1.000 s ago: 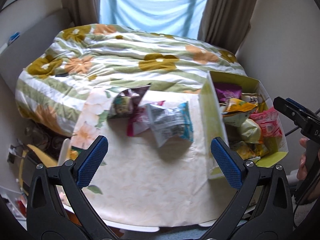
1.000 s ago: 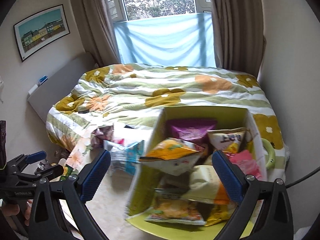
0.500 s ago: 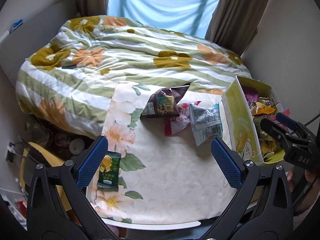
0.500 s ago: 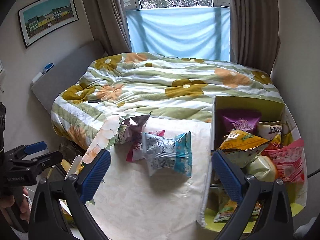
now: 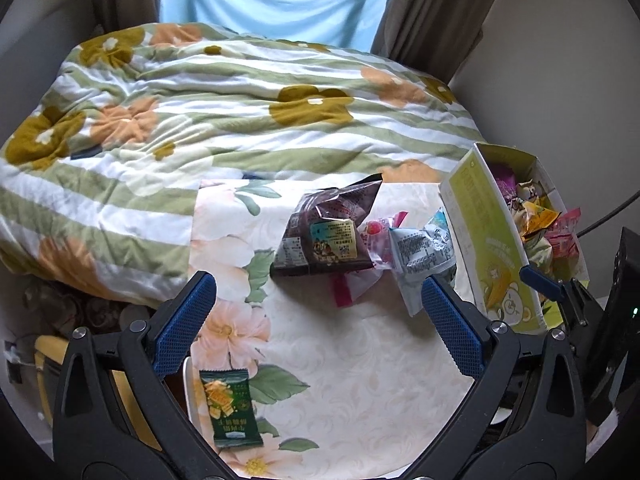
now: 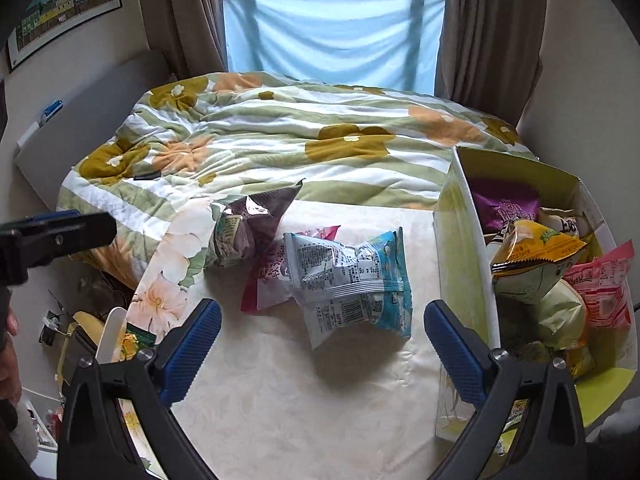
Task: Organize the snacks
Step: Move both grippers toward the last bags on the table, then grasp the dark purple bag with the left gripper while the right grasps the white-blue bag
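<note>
Both tongs, left point(image 5: 318, 322) and right point(image 6: 322, 350), spread, empty. Loose snack bags point(image 6: 352, 280) lie on table point(image 6: 320, 400) beside half-filled box point(image 6: 466, 280). Next, we judge: pinch the blue bag.

- left gripper point(image 5: 318, 322) has drawn back and leftward, bringing the small green packet point(image 5: 230, 408) into view.
- right gripper point(image 6: 322, 348) has swung left from the box point(image 6: 466, 264) toward the loose bags.

text: small print on snack packets point(image 6: 352, 280) and green box point(image 5: 492, 248) | legible: none
</note>
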Demonstrator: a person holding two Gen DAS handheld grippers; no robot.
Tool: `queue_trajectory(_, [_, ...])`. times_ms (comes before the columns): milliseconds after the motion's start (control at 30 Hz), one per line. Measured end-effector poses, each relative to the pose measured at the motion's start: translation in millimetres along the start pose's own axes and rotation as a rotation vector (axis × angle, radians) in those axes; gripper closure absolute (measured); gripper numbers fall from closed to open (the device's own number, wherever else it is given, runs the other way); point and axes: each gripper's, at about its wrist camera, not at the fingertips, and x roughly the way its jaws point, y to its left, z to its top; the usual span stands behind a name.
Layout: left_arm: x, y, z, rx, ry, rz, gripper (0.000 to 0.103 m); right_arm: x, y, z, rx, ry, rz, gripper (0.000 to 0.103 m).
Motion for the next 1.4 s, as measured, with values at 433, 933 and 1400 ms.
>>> queue_trajectory(433, [92.9,-8.7,38.3,0.052,0.109,-0.011,0.001,69.2,-4.4,-6.4,-0.035,0.085,-0.106,0.002])
queue_trajectory(933, [201.1,-11.1,54.4,0.065,0.296,-0.018,0.012,120.3,0.1,-1.6,-0.148,0.164,-0.186,0.002])
queue_trajectory(1400, [202.4,0.1,45.4,0.053,0.317,-0.041,0.042,146.0,-4.2,5.9,-0.149,0.190,-0.145,0.002])
